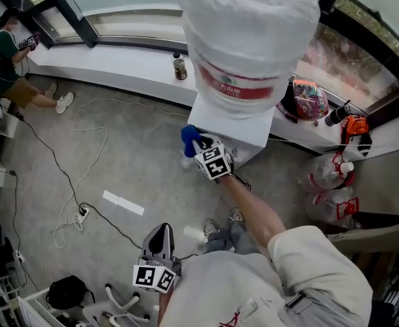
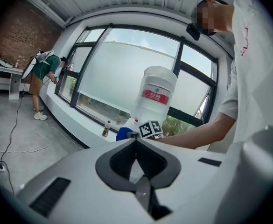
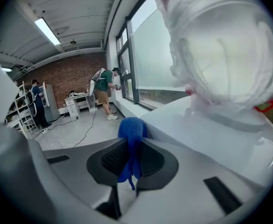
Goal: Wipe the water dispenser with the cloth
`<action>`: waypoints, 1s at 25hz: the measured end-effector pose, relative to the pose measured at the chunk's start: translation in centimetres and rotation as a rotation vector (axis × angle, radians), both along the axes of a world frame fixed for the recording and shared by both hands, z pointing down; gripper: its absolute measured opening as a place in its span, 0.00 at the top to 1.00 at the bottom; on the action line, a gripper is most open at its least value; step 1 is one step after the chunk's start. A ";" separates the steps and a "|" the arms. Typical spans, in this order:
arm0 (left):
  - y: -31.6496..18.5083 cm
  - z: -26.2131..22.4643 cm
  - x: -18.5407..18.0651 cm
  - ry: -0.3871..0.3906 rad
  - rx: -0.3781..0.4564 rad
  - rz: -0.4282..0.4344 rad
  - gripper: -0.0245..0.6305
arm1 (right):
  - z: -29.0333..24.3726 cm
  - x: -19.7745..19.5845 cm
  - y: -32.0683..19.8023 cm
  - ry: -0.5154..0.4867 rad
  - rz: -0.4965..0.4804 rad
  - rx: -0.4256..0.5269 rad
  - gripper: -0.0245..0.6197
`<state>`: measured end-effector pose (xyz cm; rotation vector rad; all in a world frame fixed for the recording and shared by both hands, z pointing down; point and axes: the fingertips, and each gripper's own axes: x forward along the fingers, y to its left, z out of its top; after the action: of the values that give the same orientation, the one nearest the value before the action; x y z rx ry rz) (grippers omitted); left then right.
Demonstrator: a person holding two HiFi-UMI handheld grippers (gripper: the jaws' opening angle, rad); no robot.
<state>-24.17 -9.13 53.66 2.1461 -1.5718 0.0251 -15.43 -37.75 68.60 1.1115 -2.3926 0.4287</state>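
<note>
Right hand-held gripper clamps the blue cloth at the water dispenser edge; left hand-held gripper sits closed, empty.

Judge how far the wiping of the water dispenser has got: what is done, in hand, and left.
Done: the right tool is shut on the blue cloth. In hand: the cloth is at the left edge of the white water dispenser, below the bottle. Left: the other faces, as no wiped area can be told apart. The left tool is shut, empty and held low, away from the dispenser.
</note>
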 end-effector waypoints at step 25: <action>-2.1 -0.4 10.3 0.041 0.041 0.307 0.94 | -0.3 21.5 7.3 0.039 0.314 -0.006 0.88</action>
<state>-13.90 -11.22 53.22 2.3849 -1.2166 0.0485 6.04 -30.40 68.31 1.4853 -2.1864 0.5110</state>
